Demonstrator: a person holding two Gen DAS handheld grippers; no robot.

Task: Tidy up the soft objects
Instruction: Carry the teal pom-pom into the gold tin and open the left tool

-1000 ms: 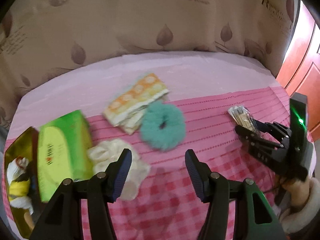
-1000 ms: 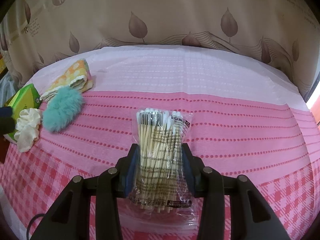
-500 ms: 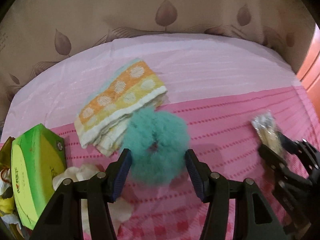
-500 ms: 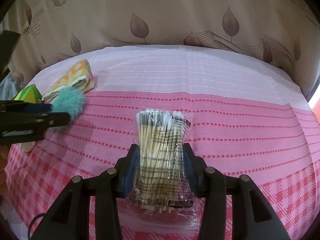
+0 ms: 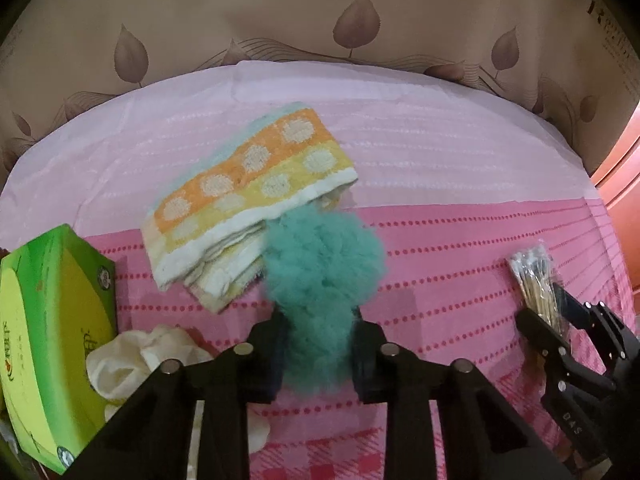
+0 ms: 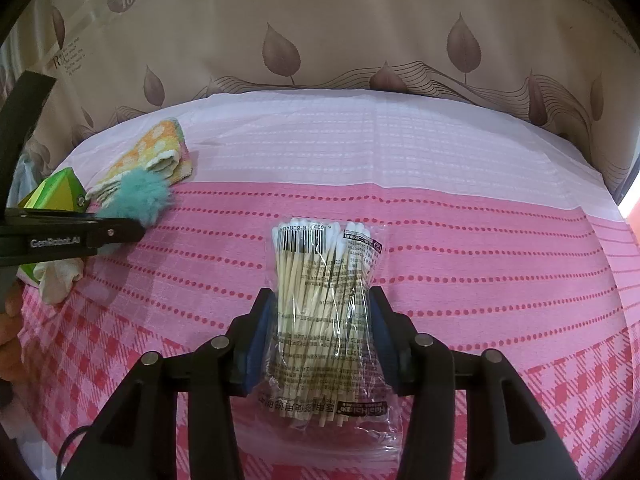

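A fluffy teal scrunchie (image 5: 320,256) lies on the pink cloth against a folded orange-and-yellow dotted towel (image 5: 248,184). My left gripper (image 5: 316,320) points down at it, and its closing jaws squeeze the near half of the scrunchie between the pads. From the right wrist view the same left gripper (image 6: 120,232) and the scrunchie (image 6: 140,196) show at the far left. My right gripper (image 6: 320,304) has a clear bag of cotton swabs (image 6: 324,280) between its pads. Its jaws are opening, and the pads still touch the bag's sides as the bag rests on the cloth.
A cream scrunchie (image 5: 132,356) lies beside a green tissue box (image 5: 52,320) at the left edge. A leaf-patterned curtain (image 6: 320,40) hangs close behind the table. An orange door (image 5: 624,208) stands at the far right. The pale pink cloth (image 6: 400,140) behind the swabs is bare.
My left gripper moved forward and down over the teal scrunchie, then drew its jaws in on it. The right gripper stayed put and its jaws widened slightly around the swab bag.
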